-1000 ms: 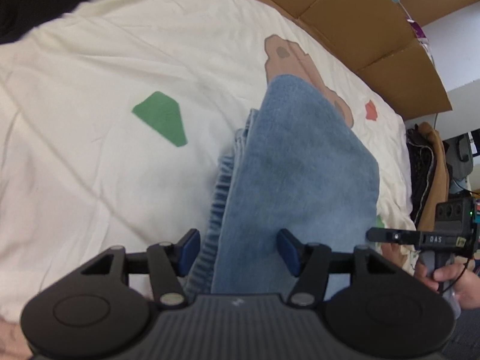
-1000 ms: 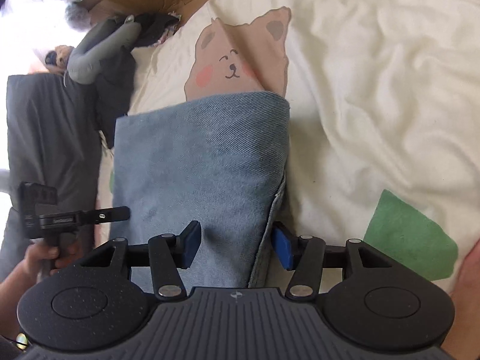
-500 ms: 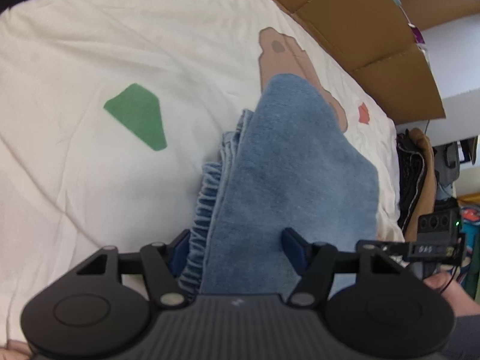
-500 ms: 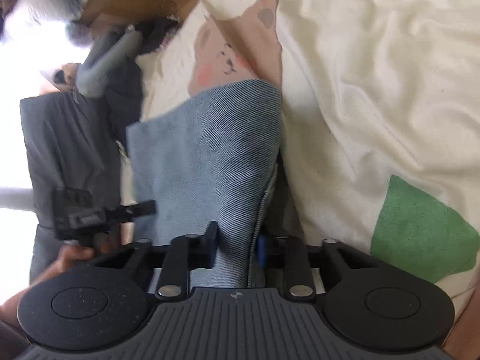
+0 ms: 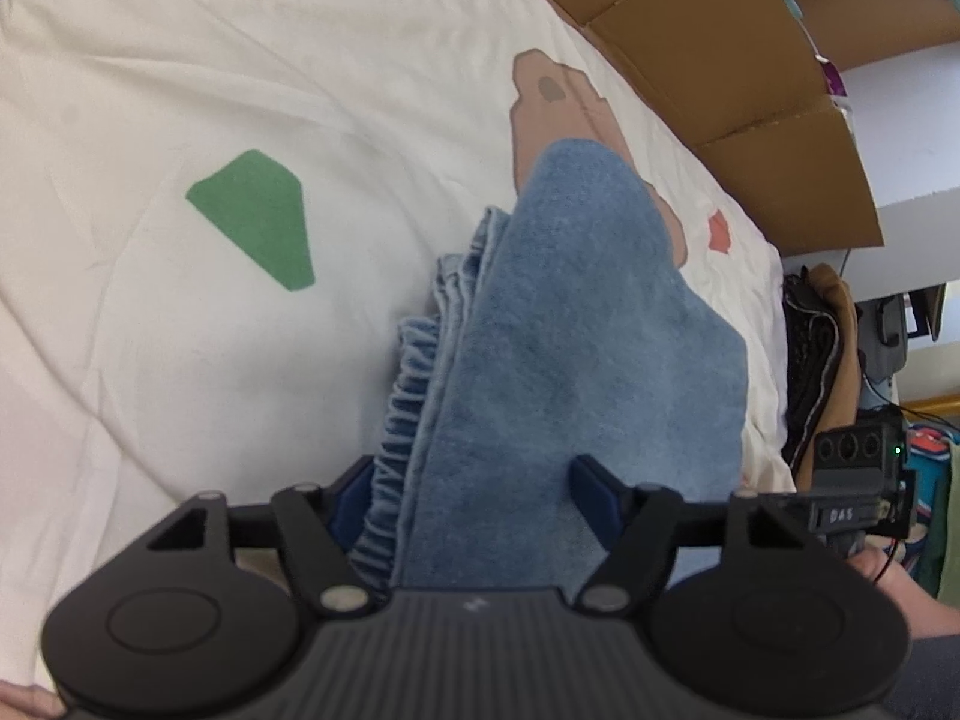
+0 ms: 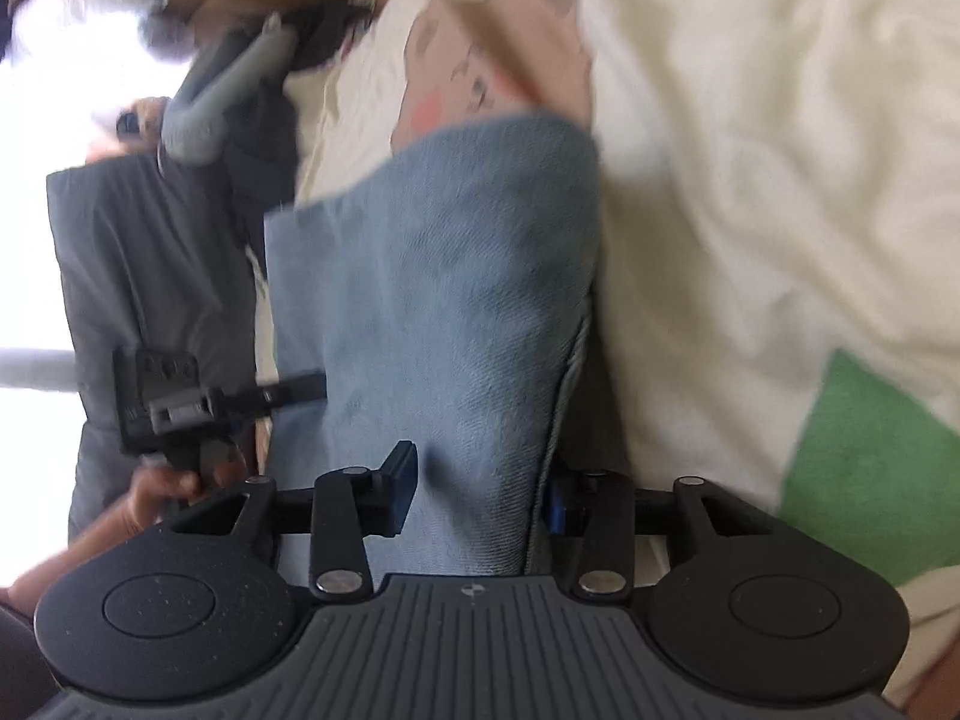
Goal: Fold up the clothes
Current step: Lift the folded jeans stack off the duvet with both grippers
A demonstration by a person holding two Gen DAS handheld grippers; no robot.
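Note:
A folded blue denim garment (image 5: 588, 330) lies on a cream bedsheet (image 5: 180, 90) printed with a bear and green patches. My left gripper (image 5: 474, 495) straddles its near end. Its jaws are opening: one finger is tucked beside the gathered waistband (image 5: 408, 420), the other rests on top of the cloth, and neither pad presses. In the right wrist view the same denim garment (image 6: 456, 300) runs between the fingers of my right gripper (image 6: 477, 492). Those jaws are opening too, with the folded edge between them and the pads just off the cloth.
Flattened cardboard (image 5: 720, 48) lines the far side of the bed. Dark and brown clothes (image 5: 822, 348) are piled past the bed's right end. Grey fabric (image 6: 150, 276) hangs beyond the bed's edge. A hand (image 6: 174, 480) holds the other gripper there.
The right gripper's jaws pinched onto the denim's edge half a second ago and have spread apart again. The left jaws have widened a little. Both hands stayed nearly in place.

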